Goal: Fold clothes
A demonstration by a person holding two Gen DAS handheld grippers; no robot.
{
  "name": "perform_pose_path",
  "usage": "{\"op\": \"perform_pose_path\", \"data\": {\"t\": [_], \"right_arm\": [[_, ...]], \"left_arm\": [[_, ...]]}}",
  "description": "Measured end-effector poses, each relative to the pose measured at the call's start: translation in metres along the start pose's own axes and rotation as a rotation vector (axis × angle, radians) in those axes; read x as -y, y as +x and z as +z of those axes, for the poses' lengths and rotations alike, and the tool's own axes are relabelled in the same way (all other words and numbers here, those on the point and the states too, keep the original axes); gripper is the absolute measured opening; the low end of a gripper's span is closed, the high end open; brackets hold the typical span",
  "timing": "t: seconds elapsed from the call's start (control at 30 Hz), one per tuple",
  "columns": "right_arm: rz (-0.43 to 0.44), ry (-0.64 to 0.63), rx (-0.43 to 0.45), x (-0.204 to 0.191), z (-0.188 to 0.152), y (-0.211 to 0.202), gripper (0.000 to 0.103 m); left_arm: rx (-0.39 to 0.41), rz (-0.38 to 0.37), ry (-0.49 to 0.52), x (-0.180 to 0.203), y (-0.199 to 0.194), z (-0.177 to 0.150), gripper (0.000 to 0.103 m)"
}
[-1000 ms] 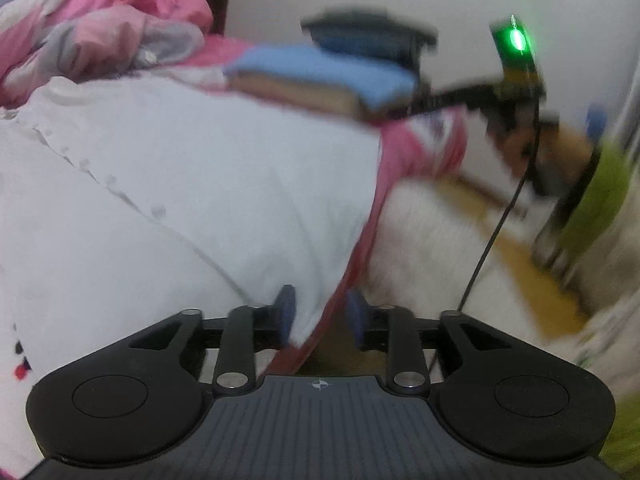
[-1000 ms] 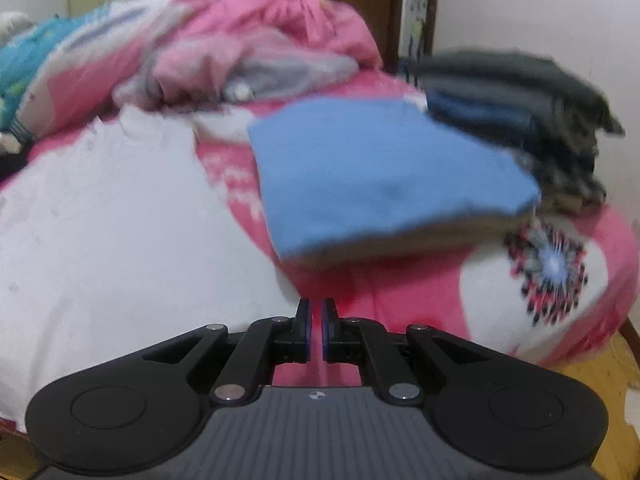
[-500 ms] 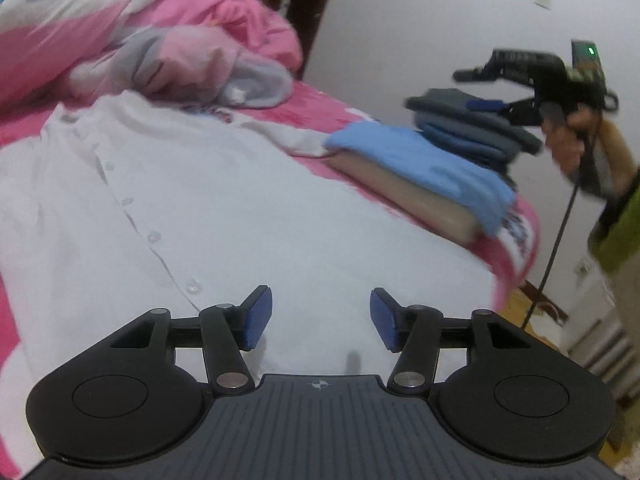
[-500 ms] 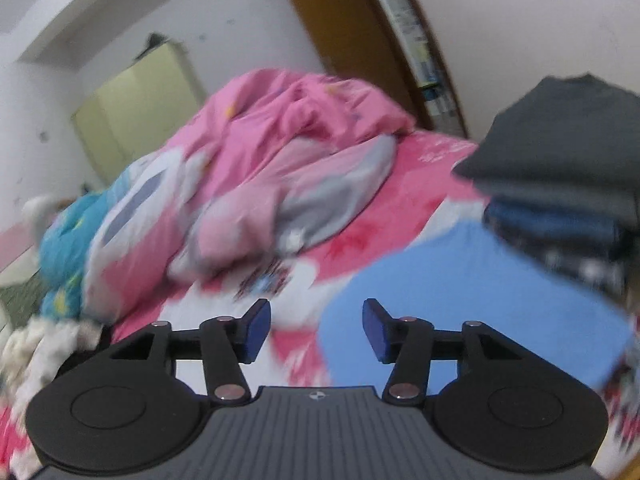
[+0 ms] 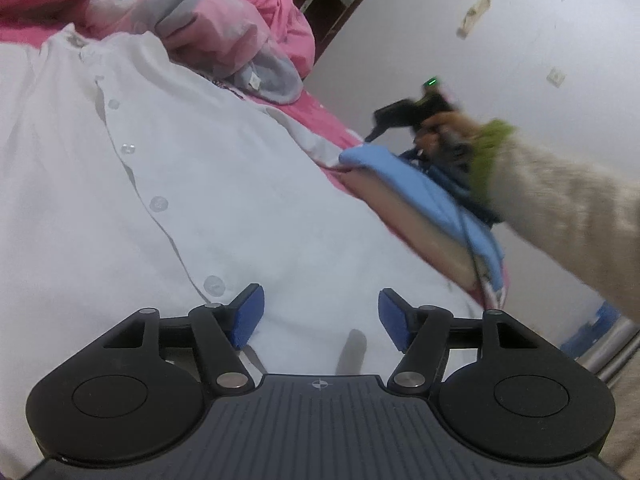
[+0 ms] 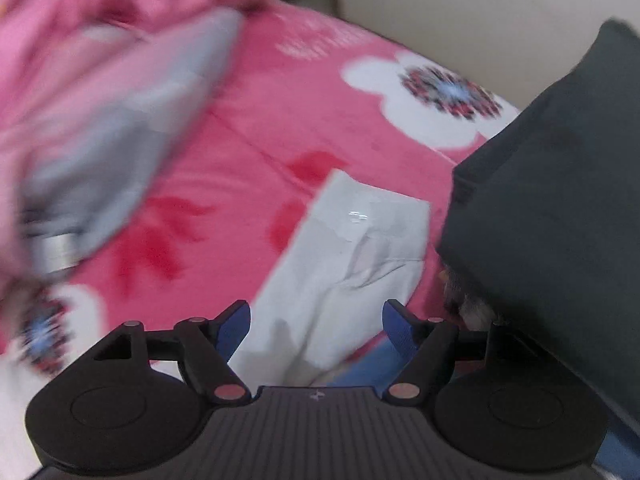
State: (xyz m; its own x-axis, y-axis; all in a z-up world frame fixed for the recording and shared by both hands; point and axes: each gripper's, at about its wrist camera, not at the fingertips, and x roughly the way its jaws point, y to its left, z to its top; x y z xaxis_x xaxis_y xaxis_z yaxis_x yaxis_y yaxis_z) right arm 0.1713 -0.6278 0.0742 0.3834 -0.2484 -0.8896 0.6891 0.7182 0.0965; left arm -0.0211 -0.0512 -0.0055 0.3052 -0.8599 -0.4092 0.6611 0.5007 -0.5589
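Pink-and-grey bundle (image 6: 100,128) left of the claw smeared by blur, cut off at the frame edge. Dark folded stack (image 6: 560,200) on the right running out of frame. White sleeve (image 6: 340,272) partly hidden under the claw body. Far hand (image 5: 440,132) too blurry to make out.

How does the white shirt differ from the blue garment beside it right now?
The white shirt lies spread open and flat across the bed, button placket showing; the blue garment is folded compact on top of a tan piece. The white shirt takes up far more of the bed than the blue garment. The white shirt's cuff reaches out toward the dark stack. Both rest on the pink bedding.
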Motion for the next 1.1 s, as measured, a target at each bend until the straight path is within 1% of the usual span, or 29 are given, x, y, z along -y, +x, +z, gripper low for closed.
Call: {"op": "perform_pose_path", "data": {"t": [0.07, 0.23, 0.3, 0.33, 0.37, 0.4, 0.43, 0.5, 0.53, 0.63, 0.73, 0.83, 0.93, 1.03, 1.1], "right_arm": [[-0.016, 0.025, -0.006, -0.003, 0.008, 0.02, 0.076], [-0.08, 0.06, 0.025, -0.004, 0.025, 0.053, 0.075], [-0.077, 0.083, 0.036, 0.003, 0.024, 0.059, 0.064], [-0.076, 0.092, 0.043, 0.007, 0.023, 0.062, 0.048], [-0.076, 0.102, 0.059, 0.01, 0.023, 0.06, 0.028], [-0.063, 0.114, 0.081, 0.013, 0.022, 0.055, 0.014], [-0.03, 0.13, 0.113, 0.015, 0.022, 0.047, 0.003], [0.045, 0.152, 0.203, 0.016, 0.021, 0.025, 0.002], [0.076, 0.145, 0.264, 0.014, 0.021, 0.009, 0.002], [0.152, 0.103, 0.436, 0.005, 0.022, -0.045, 0.002], [0.248, 0.061, 0.604, -0.002, 0.02, -0.103, 0.002], [0.378, 0.02, 0.742, -0.009, 0.011, -0.157, 0.002], [0.536, -0.051, 0.822, -0.02, -0.003, -0.201, 0.002], [0.706, -0.143, 0.839, -0.041, -0.021, -0.239, 0.002], [0.787, -0.222, 0.836, -0.064, -0.036, -0.262, 0.001]], "left_arm": [[0.007, -0.013, -0.002, -0.001, 0.0, -0.001, 0.065], [0.018, -0.029, 0.015, -0.001, 0.001, -0.003, 0.068], [0.022, -0.035, 0.013, -0.001, 0.0, -0.004, 0.068], [0.024, -0.039, 0.009, -0.002, 0.0, -0.004, 0.068], [0.025, -0.042, 0.006, -0.002, 0.0, -0.004, 0.068], [0.026, -0.044, 0.005, -0.003, 0.0, -0.005, 0.068], [0.025, -0.043, 0.006, -0.002, 0.0, -0.005, 0.068], [0.022, -0.037, 0.014, -0.002, 0.002, -0.002, 0.068], [0.021, -0.034, 0.019, -0.002, 0.002, -0.003, 0.068], [0.021, -0.029, 0.026, -0.002, 0.002, -0.003, 0.068], [0.027, -0.032, 0.025, -0.002, 0.002, -0.005, 0.068], [0.033, -0.037, 0.024, -0.003, 0.002, -0.006, 0.068], [0.041, -0.038, 0.026, -0.004, 0.001, -0.008, 0.068], [0.049, -0.041, 0.025, -0.004, 0.0, -0.009, 0.068], [0.054, -0.046, 0.022, -0.005, 0.0, -0.009, 0.068]]}}
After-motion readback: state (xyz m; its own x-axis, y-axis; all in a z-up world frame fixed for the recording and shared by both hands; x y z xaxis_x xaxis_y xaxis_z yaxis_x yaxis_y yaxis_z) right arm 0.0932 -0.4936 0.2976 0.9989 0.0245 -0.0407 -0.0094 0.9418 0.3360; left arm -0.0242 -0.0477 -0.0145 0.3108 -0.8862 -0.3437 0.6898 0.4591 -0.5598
